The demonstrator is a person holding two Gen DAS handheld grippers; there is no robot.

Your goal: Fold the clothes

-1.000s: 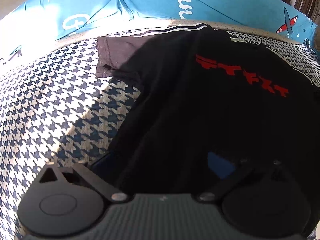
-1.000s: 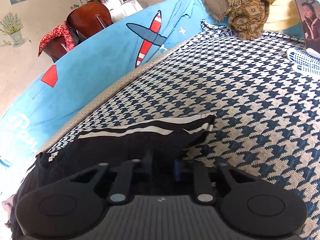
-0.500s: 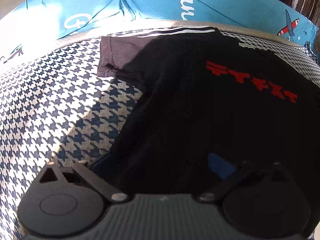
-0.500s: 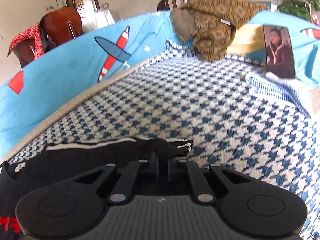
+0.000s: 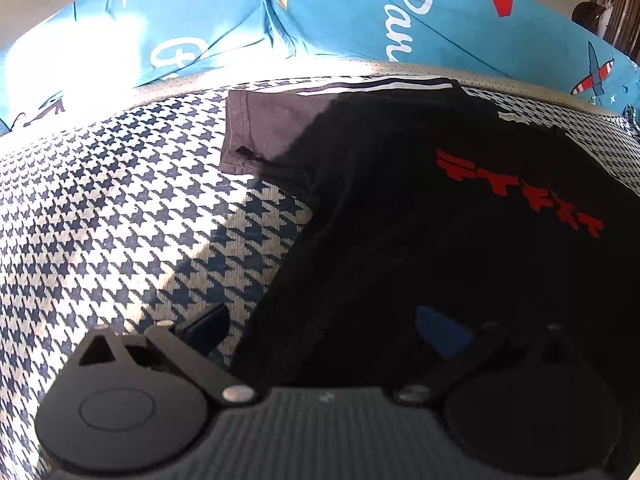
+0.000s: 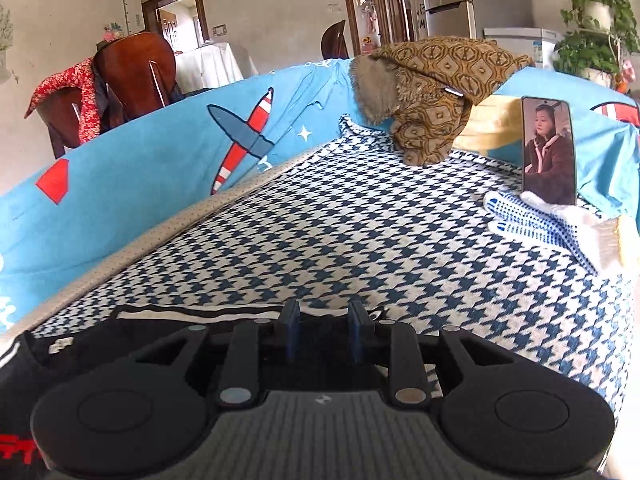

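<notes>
A black T-shirt (image 5: 440,240) with red lettering (image 5: 520,188) lies spread flat on the houndstooth sofa cover (image 5: 100,220). One white-striped sleeve (image 5: 272,132) points left in sunlight. My left gripper (image 5: 324,328) is open wide over the shirt's near side edge, with one finger above the cover and the blue pad (image 5: 440,332) above the black cloth. In the right wrist view, the other striped sleeve (image 6: 192,314) lies flat just ahead. My right gripper (image 6: 322,332) hovers over its tip, fingers apart and holding nothing.
A blue printed backrest (image 5: 340,12) runs along the far side. At the sofa's far end sit a brown patterned garment (image 6: 432,92), a propped phone (image 6: 548,152) and dotted work gloves (image 6: 532,224). Wooden chairs (image 6: 132,72) stand behind the sofa.
My right gripper's fingers have parted and let go of the striped sleeve, and its view has tipped upward. The left gripper has stayed open and barely shifted.
</notes>
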